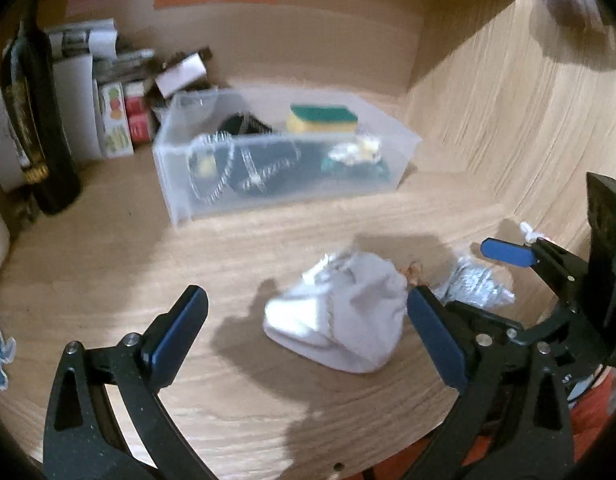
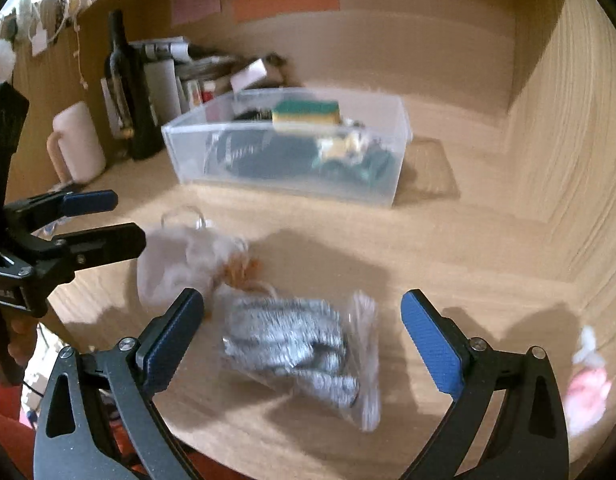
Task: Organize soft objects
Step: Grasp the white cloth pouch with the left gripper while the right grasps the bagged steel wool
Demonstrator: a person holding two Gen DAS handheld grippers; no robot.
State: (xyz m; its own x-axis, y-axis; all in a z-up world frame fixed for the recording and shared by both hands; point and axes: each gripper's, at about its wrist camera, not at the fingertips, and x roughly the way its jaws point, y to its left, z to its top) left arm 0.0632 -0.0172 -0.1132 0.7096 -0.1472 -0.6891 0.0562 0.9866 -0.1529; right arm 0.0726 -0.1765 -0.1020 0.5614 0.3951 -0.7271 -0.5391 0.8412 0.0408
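Blue-padded, my left tongs (image 1: 306, 334) hang spread wide over the wooden surface (image 1: 108, 264), a white cloth bundle (image 1: 340, 316) lying between the pads. My right tongs (image 2: 302, 340) gape likewise, straddling a clear bag of silvery scrubbers (image 2: 296, 348) just right of the bundle. Farther back, a clear plastic bin (image 1: 284, 156) holds a yellow-green sponge (image 1: 322, 119) and dark tangled items.

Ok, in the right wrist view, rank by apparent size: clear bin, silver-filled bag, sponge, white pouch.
1. Clear bin
2. Silver-filled bag, though it sits nearer the camera
3. White pouch, partly hidden, so unsure
4. Sponge
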